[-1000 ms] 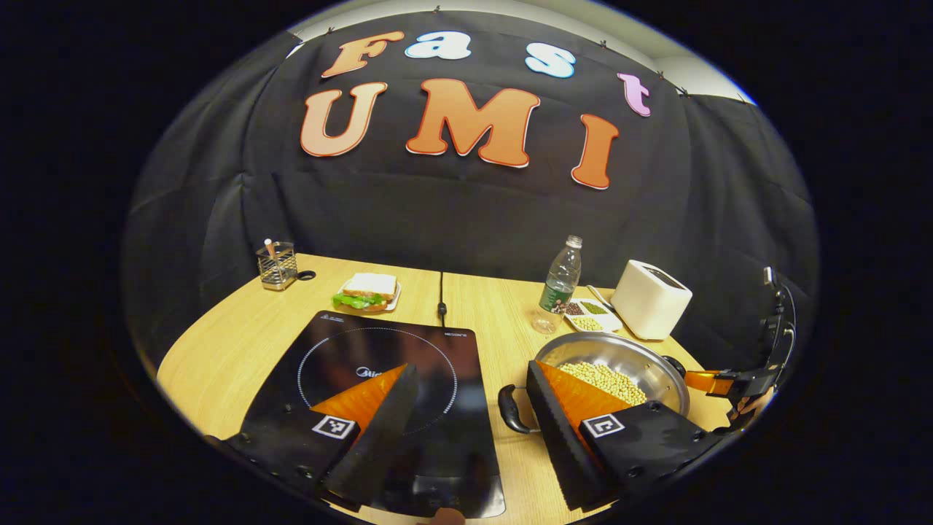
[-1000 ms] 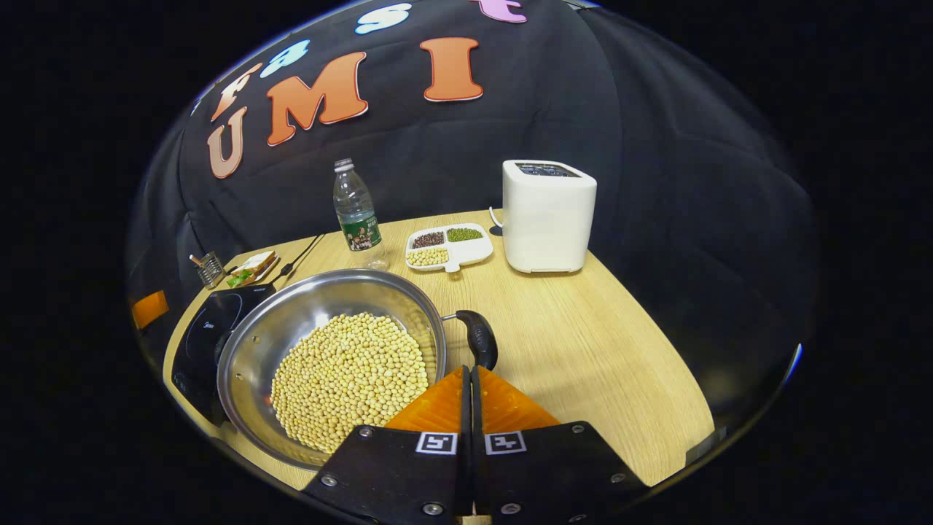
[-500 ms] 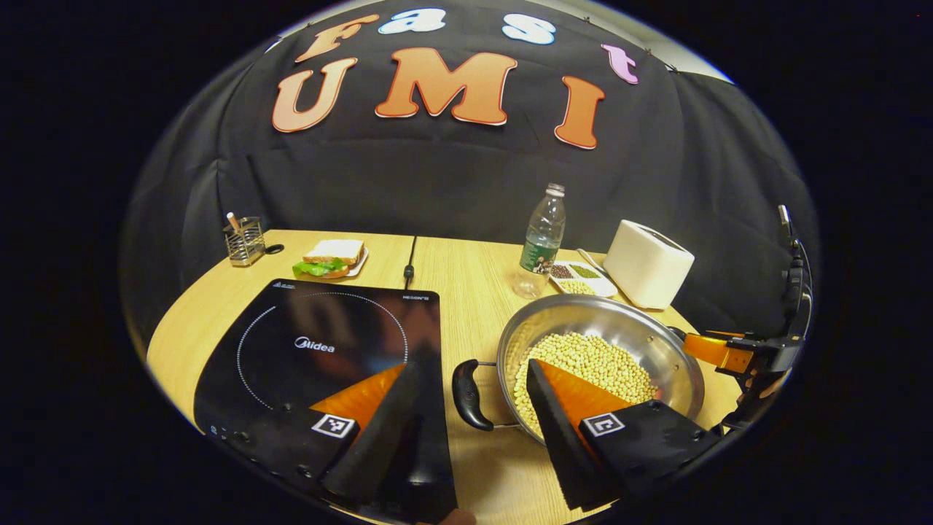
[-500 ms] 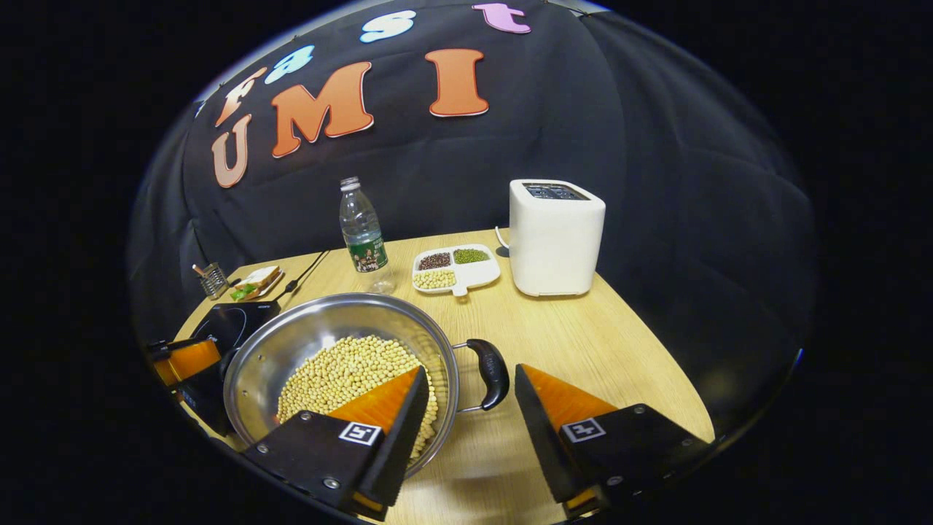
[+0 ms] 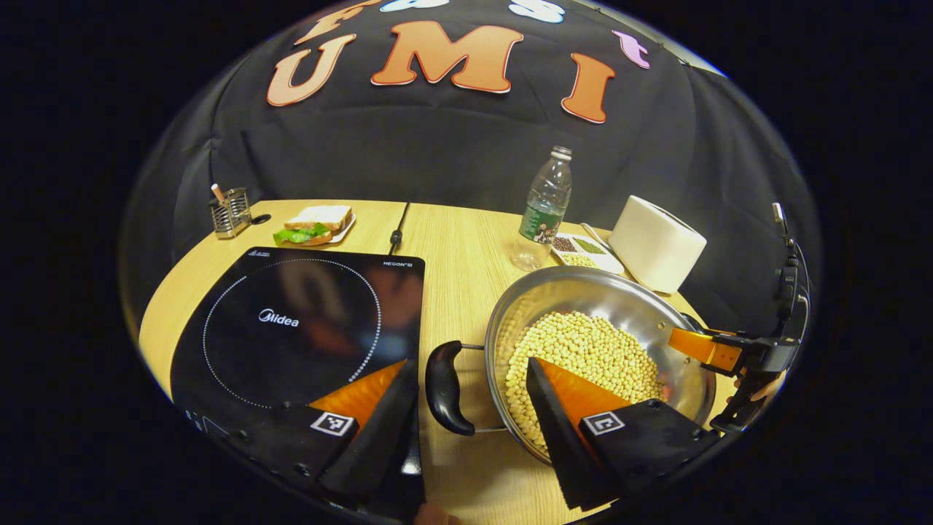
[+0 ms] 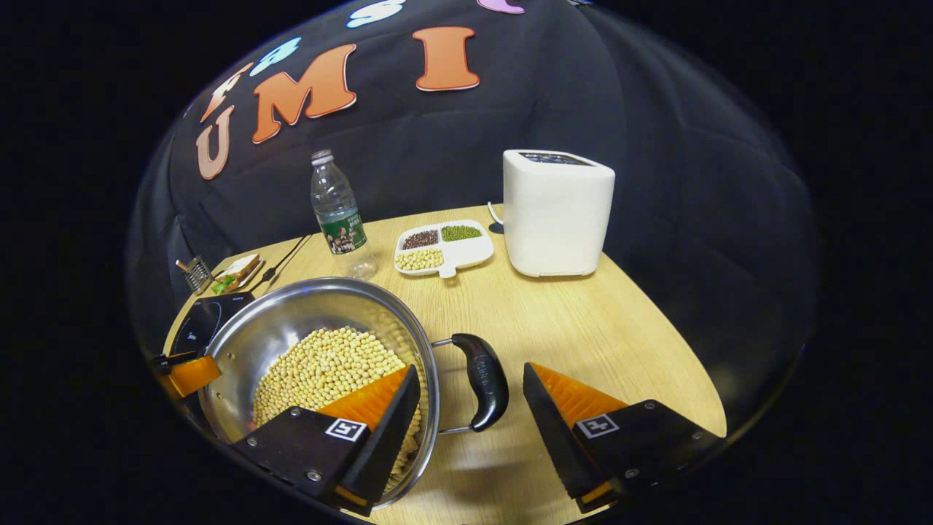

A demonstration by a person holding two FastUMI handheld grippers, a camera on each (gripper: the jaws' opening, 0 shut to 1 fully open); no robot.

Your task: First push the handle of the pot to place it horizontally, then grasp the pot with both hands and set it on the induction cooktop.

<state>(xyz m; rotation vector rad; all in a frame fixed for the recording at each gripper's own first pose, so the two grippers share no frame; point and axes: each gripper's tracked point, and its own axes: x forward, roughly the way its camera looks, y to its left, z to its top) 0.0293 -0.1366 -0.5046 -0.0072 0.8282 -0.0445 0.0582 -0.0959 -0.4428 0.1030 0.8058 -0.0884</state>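
A steel pot (image 5: 641,306) filled with soybeans stands on the wooden table, to the right of the black induction cooktop (image 5: 291,321). Its black left handle (image 5: 443,388) lies between the spread fingers of my open left gripper (image 5: 466,412), touching neither. In the right gripper view the pot (image 6: 306,310) is at the lower left. Its other black handle (image 6: 481,379) sits between the fingers of my open right gripper (image 6: 474,412), one finger over the beans, one outside. The right gripper (image 5: 718,354) reaches the pot's far rim; the left gripper (image 6: 182,373) is at the pot's left side.
Behind the pot stand a plastic water bottle (image 5: 543,208), a white divided dish of beans (image 6: 441,248) and a white toaster (image 6: 557,211). A sandwich plate (image 5: 315,222), a wire holder (image 5: 229,211) and a black cable (image 5: 397,233) lie at the back left.
The right gripper was shut one second ago and has since opened around the right handle. Both grippers have moved forward, so each handle now lies between the fingers.
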